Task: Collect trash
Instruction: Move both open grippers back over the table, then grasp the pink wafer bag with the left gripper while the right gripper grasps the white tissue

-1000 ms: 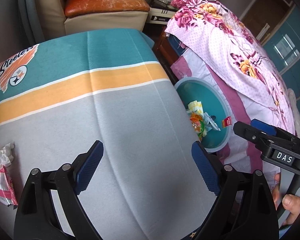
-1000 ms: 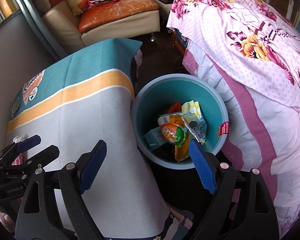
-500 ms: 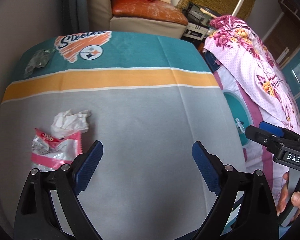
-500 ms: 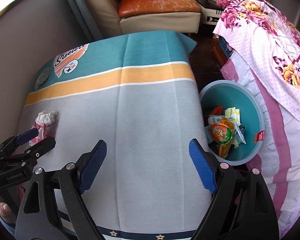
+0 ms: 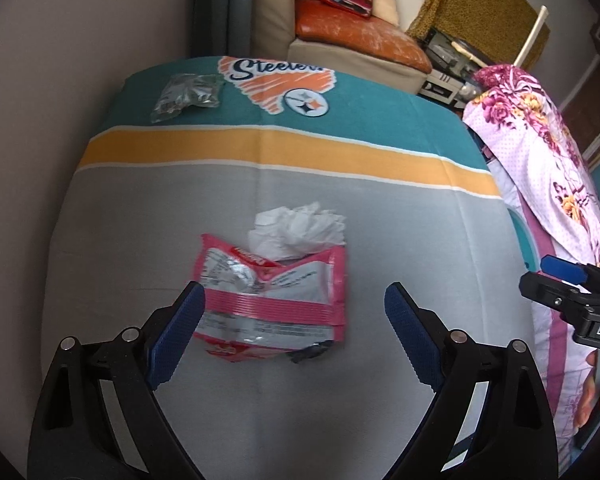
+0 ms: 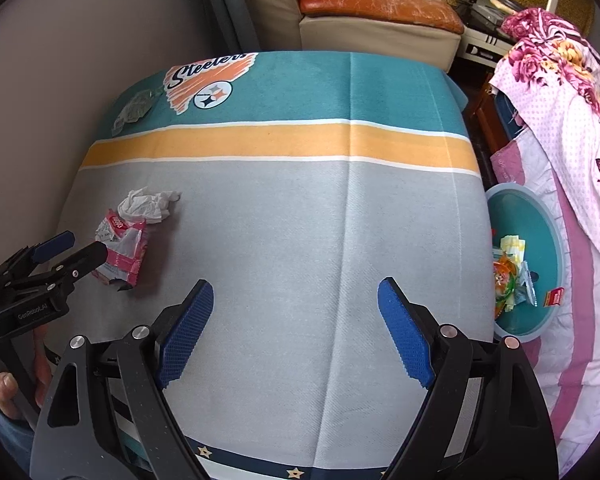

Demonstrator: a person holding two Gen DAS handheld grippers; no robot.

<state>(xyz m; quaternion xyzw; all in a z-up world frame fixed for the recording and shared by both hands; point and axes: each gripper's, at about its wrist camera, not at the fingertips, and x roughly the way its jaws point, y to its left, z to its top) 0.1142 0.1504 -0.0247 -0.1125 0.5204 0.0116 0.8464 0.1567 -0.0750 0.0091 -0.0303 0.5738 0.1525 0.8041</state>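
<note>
While we are looking for trash: we are seeing the pink wrapper [image 5: 274,304] lying on the cloth-covered table [image 5: 400,232], just ahead of our left gripper [image 5: 294,328].
Left gripper: its blue pads are standing wide apart, pinching nothing. The wrapper is lying between them but closer to the left pad, and we are judging that nothing is touching it yet.
Wrapper's long side: it is running across, from one pad toward the other, so we are thinking the pads are facing its short ends.
White tissue [image 5: 300,230]: it is sitting just past the wrapper, farther from the left gripper, and touching the wrapper's far edge.
Right gripper [image 6: 296,332]: its pads are also spread wide with only bare cloth between them. The wrapper is lying well off to its left.
Nearer hand: we are judging the left one to be much nearer to the wrapper.
Teal bin [image 6: 540,216]: it is waiting off to the right of the right gripper, down beside the table, with trash already inside.
Clear bag [image 5: 188,96]: it is lying far ahead of the left gripper, near the far left corner.
</note>
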